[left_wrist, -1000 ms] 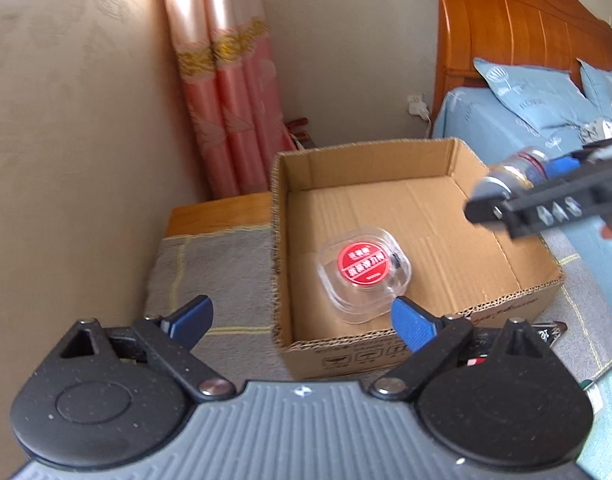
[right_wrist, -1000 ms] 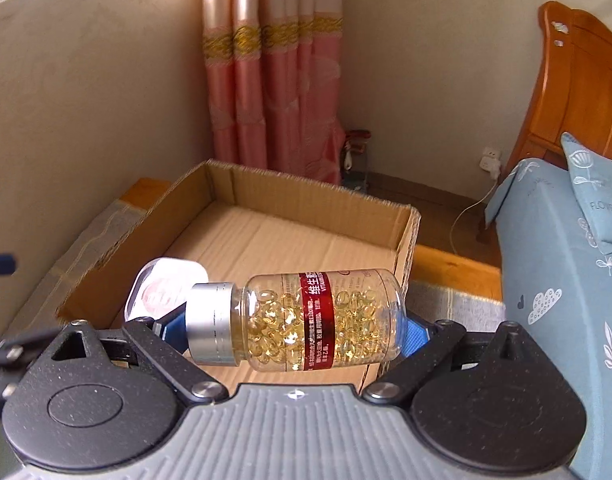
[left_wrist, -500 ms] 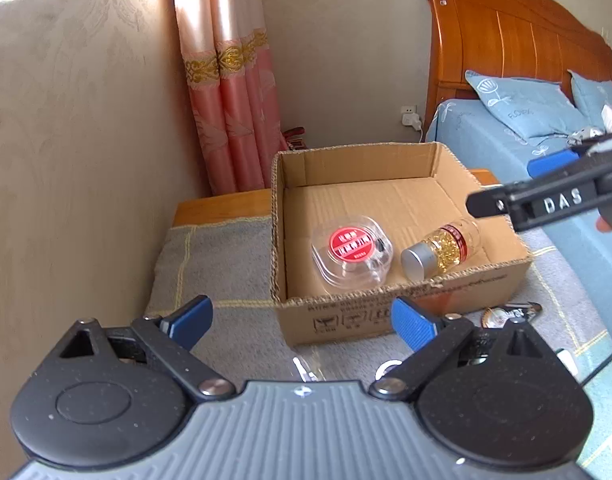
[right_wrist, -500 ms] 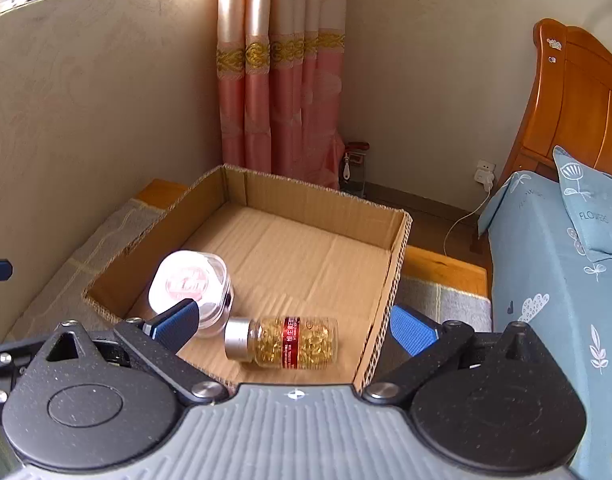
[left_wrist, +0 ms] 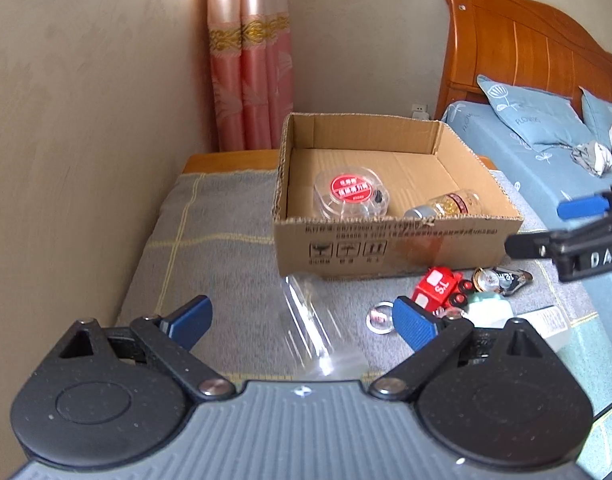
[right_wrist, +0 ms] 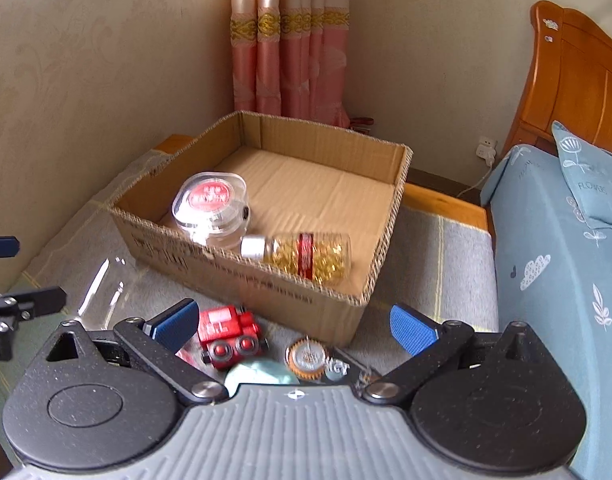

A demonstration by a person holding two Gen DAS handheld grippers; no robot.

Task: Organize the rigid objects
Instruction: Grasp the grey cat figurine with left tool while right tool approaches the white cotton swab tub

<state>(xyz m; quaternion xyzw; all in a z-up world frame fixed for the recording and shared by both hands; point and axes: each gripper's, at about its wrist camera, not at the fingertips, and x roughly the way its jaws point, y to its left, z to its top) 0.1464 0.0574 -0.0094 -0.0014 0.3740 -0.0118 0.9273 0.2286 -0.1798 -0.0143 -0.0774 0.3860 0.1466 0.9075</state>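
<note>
**Two open grippers above loose items before a box**

The box (right_wrist: 241,280) stands on a grey blanket (left_wrist: 209,240) beside the wall, its top open. Inside, near the front wall, lie a clear round case (right_wrist: 210,208) with a red label and, just to its right, a capsule bottle (right_wrist: 306,258) on its side, silver cap toward the case. The rest of the box floor is bare cardboard.

In front of the box, on the blanket, loose items remain: a red toy train (right_wrist: 227,336), a small gold-rimmed disc (right_wrist: 307,358), a pale green item (right_wrist: 261,374) partly hidden by the gripper body, and a clear plastic tube (left_wrist: 306,320) lying to the left of these. In the left wrist view a white container (left_wrist: 546,326) also shows at the right, partly hidden.

The left gripper (left_wrist: 301,322) has its blue pads wide apart, with the tube below the gap and nothing pressed between them. The right gripper (right_wrist: 293,326) is likewise spread wide and empty, above the train and disc. A blue-covered bed (right_wrist: 554,264) with a wooden headboard (left_wrist: 518,48) lies to the right.
</note>
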